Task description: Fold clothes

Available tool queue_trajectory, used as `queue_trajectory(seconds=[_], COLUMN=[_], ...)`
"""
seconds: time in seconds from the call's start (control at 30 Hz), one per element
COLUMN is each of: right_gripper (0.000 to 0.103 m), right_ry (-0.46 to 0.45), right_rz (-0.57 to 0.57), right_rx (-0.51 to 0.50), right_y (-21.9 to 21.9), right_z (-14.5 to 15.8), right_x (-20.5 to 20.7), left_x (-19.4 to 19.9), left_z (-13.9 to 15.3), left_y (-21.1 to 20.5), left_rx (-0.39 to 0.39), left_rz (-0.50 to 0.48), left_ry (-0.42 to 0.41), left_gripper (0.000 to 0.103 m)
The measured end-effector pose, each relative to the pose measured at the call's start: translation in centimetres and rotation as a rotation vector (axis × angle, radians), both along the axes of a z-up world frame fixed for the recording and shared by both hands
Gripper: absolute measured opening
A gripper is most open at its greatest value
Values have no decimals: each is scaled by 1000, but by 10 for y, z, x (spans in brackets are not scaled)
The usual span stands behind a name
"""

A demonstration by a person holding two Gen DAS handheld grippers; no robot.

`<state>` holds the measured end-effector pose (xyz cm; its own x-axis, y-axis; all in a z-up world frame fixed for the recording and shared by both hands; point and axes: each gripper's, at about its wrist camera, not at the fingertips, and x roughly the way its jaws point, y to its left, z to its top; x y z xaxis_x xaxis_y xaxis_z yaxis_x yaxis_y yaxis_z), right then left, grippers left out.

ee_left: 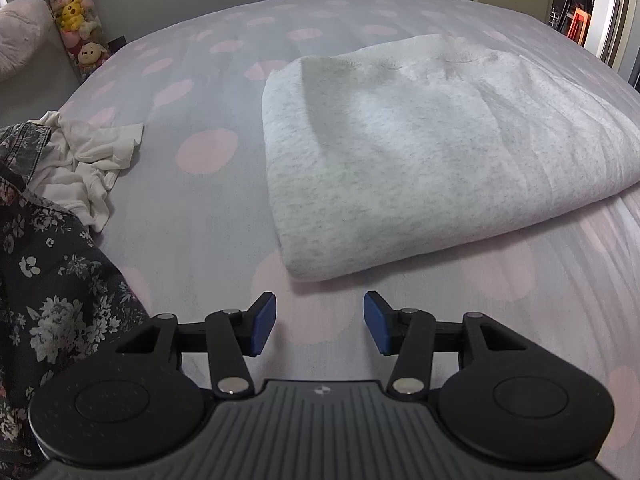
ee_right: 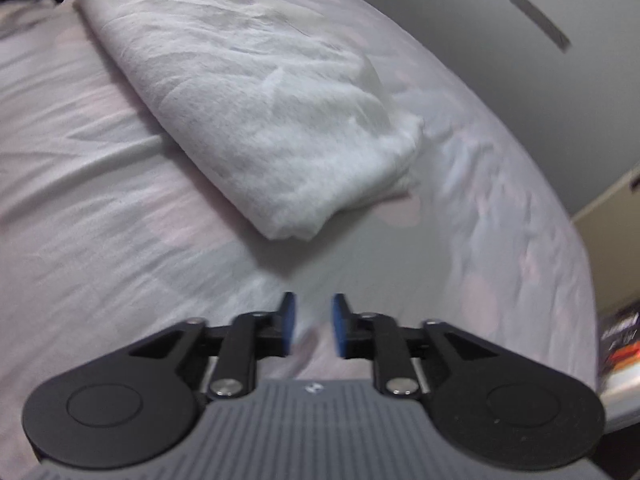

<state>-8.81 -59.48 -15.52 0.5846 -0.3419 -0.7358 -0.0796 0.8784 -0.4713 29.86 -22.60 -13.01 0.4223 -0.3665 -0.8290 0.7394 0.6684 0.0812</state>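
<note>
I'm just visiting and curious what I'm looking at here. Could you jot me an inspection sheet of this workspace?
Surface: bed, grey sheet with pink dots, some wrinkles.
Job's things: grey garment, folded, lying flat on the bed; white garment and floral garment, crumpled, unfolded, at the left edge.
Clutter: nothing seen on the bed besides clothes.
Tongs: left tongs open, empty, short of the grey garment; right tongs slightly open, empty, not touching it.
Cables: nothing seen.
Surroundings: plush toys stacked by the wall, open doorway far right, grey wall.
</note>
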Motion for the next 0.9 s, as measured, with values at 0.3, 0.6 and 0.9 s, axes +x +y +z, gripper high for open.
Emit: queue_trajectory(seconds=[0.3,0.6,0.9], right_gripper=[30,9,0], right_ry=[94,127,165], right_rz=[219,227,133], right_rx=[-127,-113,-104], right_y=[9,10,3], right_z=[-8,-9,-10], right_x=[37,42,25], left_x=[6,13,11], left_z=[-1,-7,2], left_y=[3,-4,-6], left_rx=[6,2,-6], left_rz=[29,39,22], left_ry=[9,34,9], left_gripper=[47,47,47])
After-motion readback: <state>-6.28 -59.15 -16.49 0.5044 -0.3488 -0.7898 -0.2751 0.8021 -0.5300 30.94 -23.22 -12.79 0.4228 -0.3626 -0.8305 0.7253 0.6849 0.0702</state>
